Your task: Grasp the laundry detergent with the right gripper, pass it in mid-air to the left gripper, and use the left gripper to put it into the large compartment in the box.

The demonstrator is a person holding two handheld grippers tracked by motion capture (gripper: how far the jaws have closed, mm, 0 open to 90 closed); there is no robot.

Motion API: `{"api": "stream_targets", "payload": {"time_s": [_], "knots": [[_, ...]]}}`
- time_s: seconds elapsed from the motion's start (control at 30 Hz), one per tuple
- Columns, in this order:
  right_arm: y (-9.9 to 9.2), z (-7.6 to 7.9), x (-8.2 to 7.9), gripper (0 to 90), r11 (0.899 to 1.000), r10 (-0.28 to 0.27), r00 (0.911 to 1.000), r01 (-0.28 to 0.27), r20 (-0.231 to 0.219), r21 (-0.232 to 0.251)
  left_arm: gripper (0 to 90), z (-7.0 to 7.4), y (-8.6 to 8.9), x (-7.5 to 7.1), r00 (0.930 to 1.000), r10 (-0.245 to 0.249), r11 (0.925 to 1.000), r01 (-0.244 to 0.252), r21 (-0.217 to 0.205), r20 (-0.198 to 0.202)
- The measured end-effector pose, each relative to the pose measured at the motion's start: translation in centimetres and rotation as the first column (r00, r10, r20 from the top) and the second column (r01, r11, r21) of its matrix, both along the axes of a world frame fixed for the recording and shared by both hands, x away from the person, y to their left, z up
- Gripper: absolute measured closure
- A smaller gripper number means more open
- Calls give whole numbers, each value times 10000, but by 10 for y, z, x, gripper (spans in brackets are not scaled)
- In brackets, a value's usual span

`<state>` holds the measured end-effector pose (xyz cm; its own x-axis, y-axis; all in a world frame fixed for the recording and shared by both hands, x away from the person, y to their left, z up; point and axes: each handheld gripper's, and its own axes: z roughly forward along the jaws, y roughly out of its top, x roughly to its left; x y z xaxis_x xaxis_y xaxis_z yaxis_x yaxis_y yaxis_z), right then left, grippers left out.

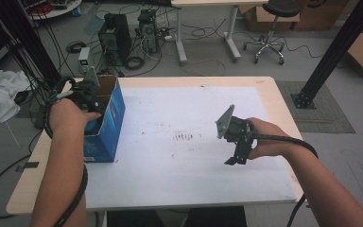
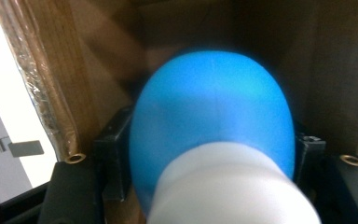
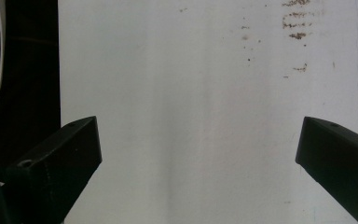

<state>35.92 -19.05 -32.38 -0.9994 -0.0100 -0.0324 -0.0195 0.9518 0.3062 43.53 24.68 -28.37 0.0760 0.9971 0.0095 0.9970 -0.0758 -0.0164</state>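
— Where's the left gripper (image 1: 86, 97) gone?

— Down into the open top of the blue cardboard box (image 1: 109, 124) at the left edge of the table (image 1: 264, 90). The hand (image 1: 66, 118) is right over the box's mouth.

— Is it holding anything?

— In the left gripper view there's a blue ball-shaped thing with a white end (image 2: 212, 135), something like a rubber bulb, sitting between the two black jaws with the box's brown inner walls all around it. The jaws flank it closely on both sides, set only a little apart. Whether the pads actually press on it or have just let go, I can't tell; the bulb is blurred and hides the contact.

— And the other one?

— The right gripper (image 1: 237, 156) is held out over the white sheet (image 1: 194, 161) on the table, well apart from the box, pointing down at it. Its jaws stand spread wide with nothing between them. The right gripper view looks straight onto bare white surface (image 3: 191, 116) with a few brownish smudges (image 3: 298, 21) farther off.

— Touching the table?

— I can't say from here; the tips are close to the sheet.
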Motion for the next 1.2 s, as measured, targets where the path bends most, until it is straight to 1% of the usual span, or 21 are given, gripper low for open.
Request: {"api": "stream_targets", "payload": {"time_s": [0.03,0.1,0.17,0.2,0.27,0.4,0.43,0.5,0.57,0.63,0.73,0.8,0.83,0.9,1.2], "knots": [[0,0,0,0,10000,5,10000,-5,4,9,331,2,0,0,10000,-41,9999,40,104,57],[1,0,0,0,10000,27,10000,-27,-3,46,328,5,-1,-1,9999,-16,9999,15,117,113],[2,-1,0,0,10000,65,10000,-65,9,36,324,8,-1,-1,9999,-79,9997,76,221,150],[2,-1,0,0,10000,68,10000,-68,8,37,325,10,-1,-2,9998,-38,9998,34,208,188],[3,0,0,0,9999,105,9999,-105,26,78,320,13,-1,-2,9997,-106,9997,101,230,225],[3,0,1,0,9999,86,10000,-86,41,96,288,17,-2,-4,9997,-113,9995,105,308,231],[4,0,1,0,9999,89,10000,-89,33,95,281,19,-2,-4,9994,-178,9992,167,356,286],[4,0,0,0,9999,116,9999,-116,31,79,274,22,-2,-4,9994,-231,9990,221,380,264],[4,0,0,0,9999,120,9999,-120,35,82,258,26,-2,-5,9992,-218,9988,203,440,337],[4,0,0,0,9999,115,9999,-115,31,74,248,31,-3,-6,9992,-268,9990,257,376,297],[4,0,-1,0,9999,97,9999,-97,29,71,236,37,-5,-8,9987,-384,9988,374,309,336],[5,1,-1,0,9999,97,9999,-97,46,76,234,41,-6,-9,9979,-495,9982,480,355,408],[5,2,-1,0,9999,100,9999,-100,37,69,232,43,-7,-9,9977,-559,9978,545,369,382],[6,2,-1,0,9999,121,9999,-122,58,84,221,47,-8,-10,9973,-590,9974,571,432,441],[5,4,-2,0,10000,82,10000,-82,28,-3,175,75,-16,-13,9917,-1080,9926,1037,637,695]]}}
